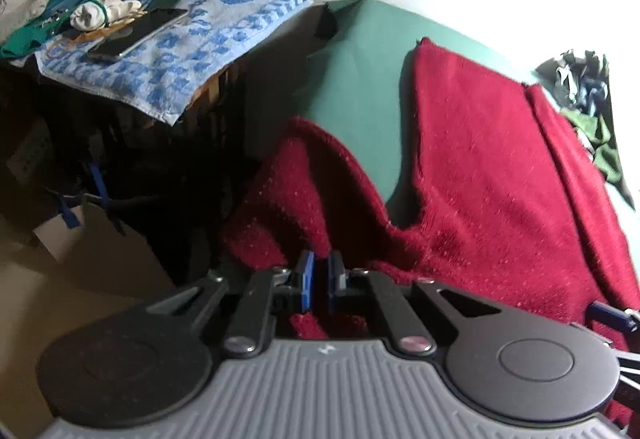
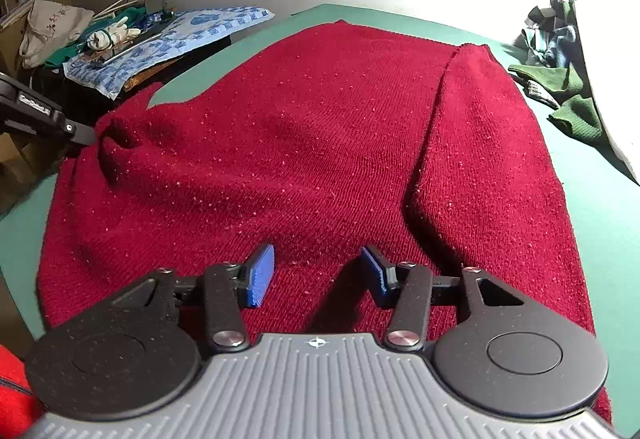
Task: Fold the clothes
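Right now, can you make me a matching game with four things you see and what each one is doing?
Things:
1. left hand-held gripper
2. right hand-held gripper
3. red sweater
4. phone

States:
A. lying on the blue patterned towel
B. open above the fabric
C. shut on a sleeve
D. spread over the green table

Pairs: 1-C, 2-B, 3-D, 4-A
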The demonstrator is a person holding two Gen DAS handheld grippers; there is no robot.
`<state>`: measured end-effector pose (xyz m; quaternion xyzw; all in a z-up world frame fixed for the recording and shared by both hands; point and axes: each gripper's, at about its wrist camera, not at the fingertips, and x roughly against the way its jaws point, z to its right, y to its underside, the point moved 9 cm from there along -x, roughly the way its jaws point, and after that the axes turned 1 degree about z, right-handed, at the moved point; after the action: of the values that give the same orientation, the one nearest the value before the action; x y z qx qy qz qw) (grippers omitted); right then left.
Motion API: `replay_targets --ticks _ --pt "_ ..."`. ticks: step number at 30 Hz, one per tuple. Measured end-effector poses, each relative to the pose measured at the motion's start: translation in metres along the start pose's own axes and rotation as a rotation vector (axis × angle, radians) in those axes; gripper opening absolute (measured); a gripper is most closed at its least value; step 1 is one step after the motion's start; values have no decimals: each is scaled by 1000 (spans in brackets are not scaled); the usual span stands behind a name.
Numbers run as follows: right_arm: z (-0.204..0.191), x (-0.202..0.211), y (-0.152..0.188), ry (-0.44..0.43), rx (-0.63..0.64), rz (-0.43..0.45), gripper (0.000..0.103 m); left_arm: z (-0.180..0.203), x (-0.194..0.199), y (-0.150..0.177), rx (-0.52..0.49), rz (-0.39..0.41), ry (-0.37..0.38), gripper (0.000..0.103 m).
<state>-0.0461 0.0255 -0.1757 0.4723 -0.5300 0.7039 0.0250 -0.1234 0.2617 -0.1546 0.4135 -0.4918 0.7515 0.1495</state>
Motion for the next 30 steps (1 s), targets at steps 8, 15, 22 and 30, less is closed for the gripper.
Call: replay_targets --ticks 8,15,22,30 --pt "1 4 -2 -11 12 18 31 -13 12 2 -5 -4 -34 30" --pt "-28 8 -47 -183 39 76 26 -35 7 1 87 -32 -1 51" --pt "-90 -33 -114 -360 84 61 29 -58 7 -8 119 -34 -44 57" --pt "-139 -114 -148 -428 36 -93 33 -45 13 12 82 -42 -24 66"
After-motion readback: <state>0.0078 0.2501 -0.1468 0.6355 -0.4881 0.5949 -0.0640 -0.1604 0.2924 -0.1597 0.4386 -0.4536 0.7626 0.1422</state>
